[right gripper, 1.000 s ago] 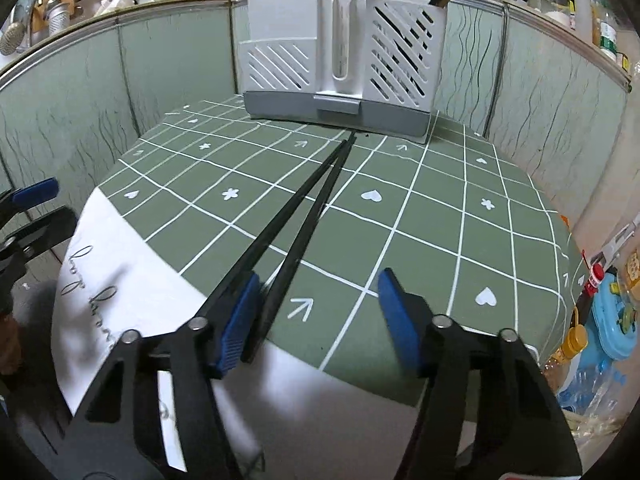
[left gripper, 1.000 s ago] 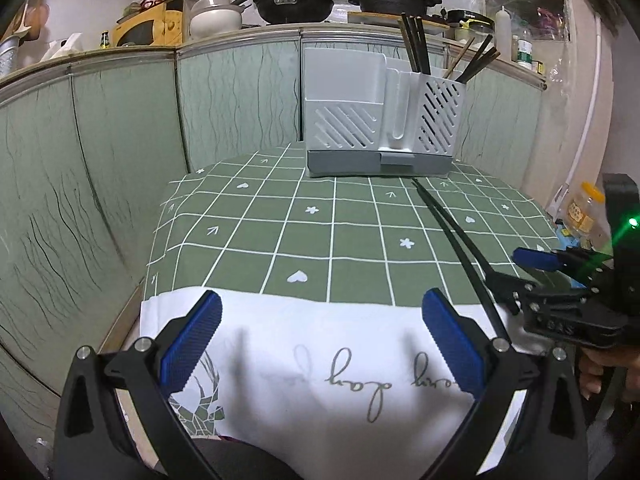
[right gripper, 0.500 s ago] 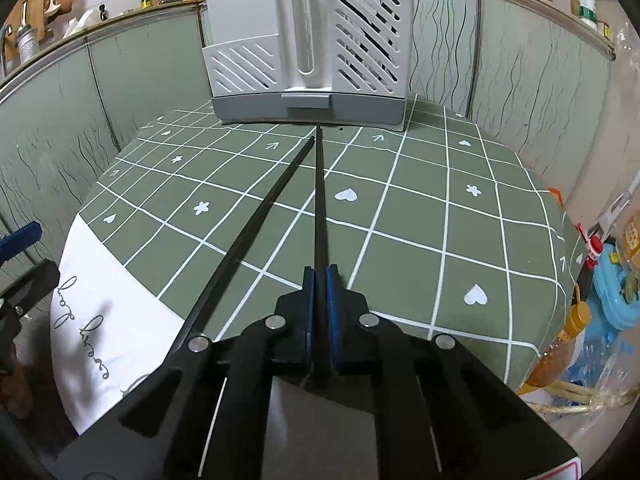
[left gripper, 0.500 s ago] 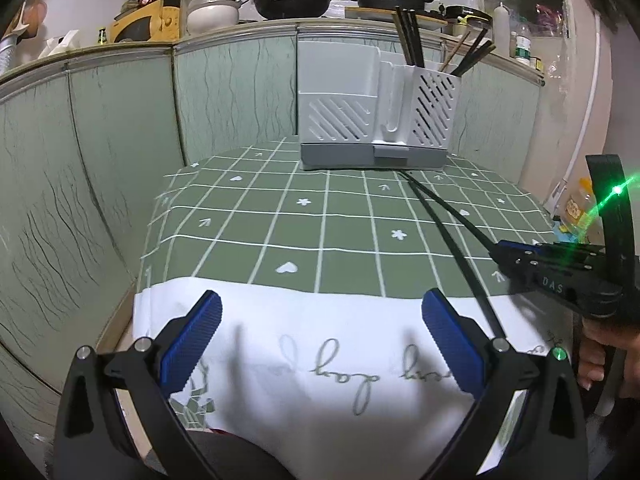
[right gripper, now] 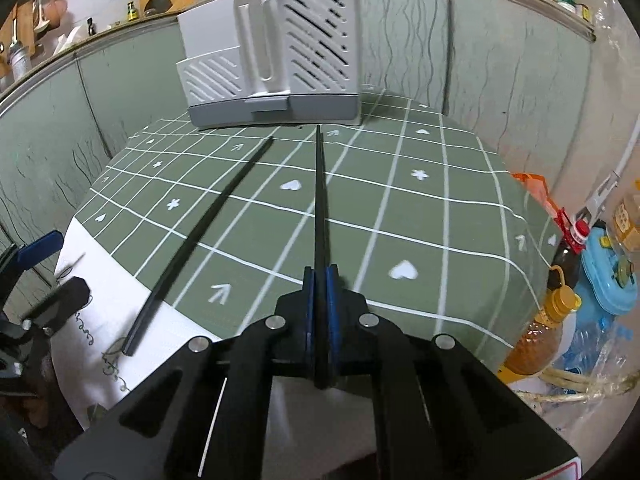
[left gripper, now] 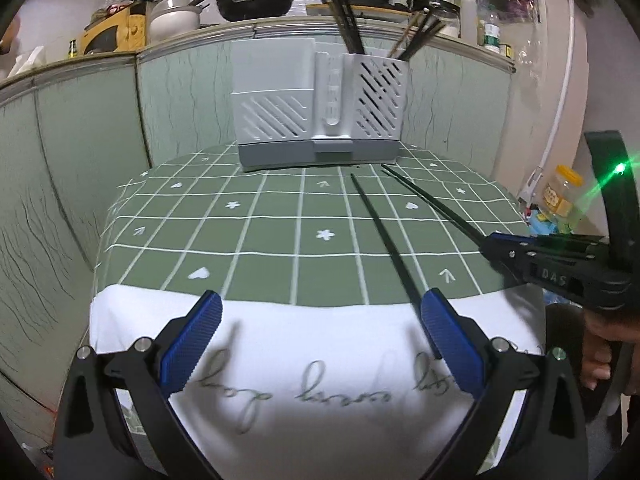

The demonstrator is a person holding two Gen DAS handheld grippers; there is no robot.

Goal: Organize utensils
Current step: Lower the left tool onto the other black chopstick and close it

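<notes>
Held chopstick: I am now clamping one long black chopstick [right gripper: 320,216] between the blue pads of my right gripper [right gripper: 320,280]; a second ago those jaws were standing wide around the pair, so the pinch has just been made and the stick is lifting, tip aimed at 12 o'clock.

Meaning: I am judging pickup done for this one; carrying it to the holder is next.

Second chopstick: the matching black chopstick [right gripper: 200,240] is lying on the green checked tablecloth [right gripper: 440,208] at about 10 o'clock of my right gripper, apart from the held one, its near end on the white printed cloth [left gripper: 320,340].

Holder: the pale grey slotted plastic utensil holder [left gripper: 316,108] is standing at 12 o'clock at the table's far edge, dark chopsticks [left gripper: 348,28] already poking from its right compartment.

Left gripper: my left gripper [left gripper: 320,340] is hovering wide and holding nothing over the white cloth.

In the way: I am seeing nothing between tip and holder; the standing sticks may crowd the slot.
</notes>
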